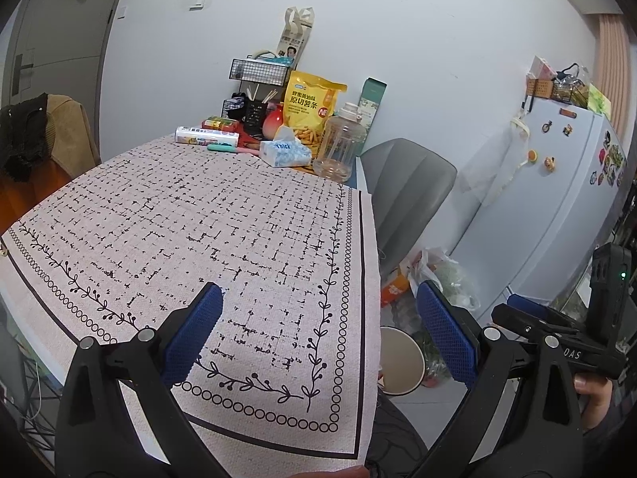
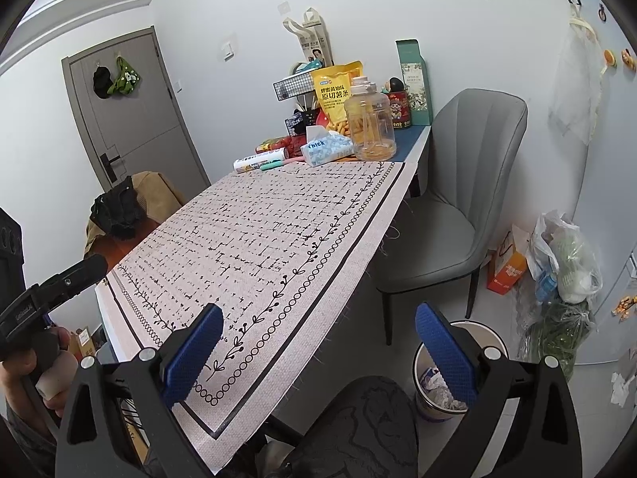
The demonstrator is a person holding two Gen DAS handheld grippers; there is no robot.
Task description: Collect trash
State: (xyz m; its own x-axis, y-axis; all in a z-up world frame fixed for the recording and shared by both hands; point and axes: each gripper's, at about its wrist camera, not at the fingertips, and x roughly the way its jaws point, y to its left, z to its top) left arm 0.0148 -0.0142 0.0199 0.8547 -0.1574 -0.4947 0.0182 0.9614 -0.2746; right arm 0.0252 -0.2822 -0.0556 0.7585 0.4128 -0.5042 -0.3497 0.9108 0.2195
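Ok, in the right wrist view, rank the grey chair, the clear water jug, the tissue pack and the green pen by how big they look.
1. grey chair
2. clear water jug
3. tissue pack
4. green pen

The jug and tissue pack stand side by side, so nearness hardly skews that pair.

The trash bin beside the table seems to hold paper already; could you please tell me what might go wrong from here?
1. The trash bin stands low by the grey chair; a reach down could bump the chair.
2. The tablecloth overhangs the table edge, and open tongs might snag it, tugging the clear jug.
3. Both right tongs and left tongs are empty; no loose trash shows on the cloth.
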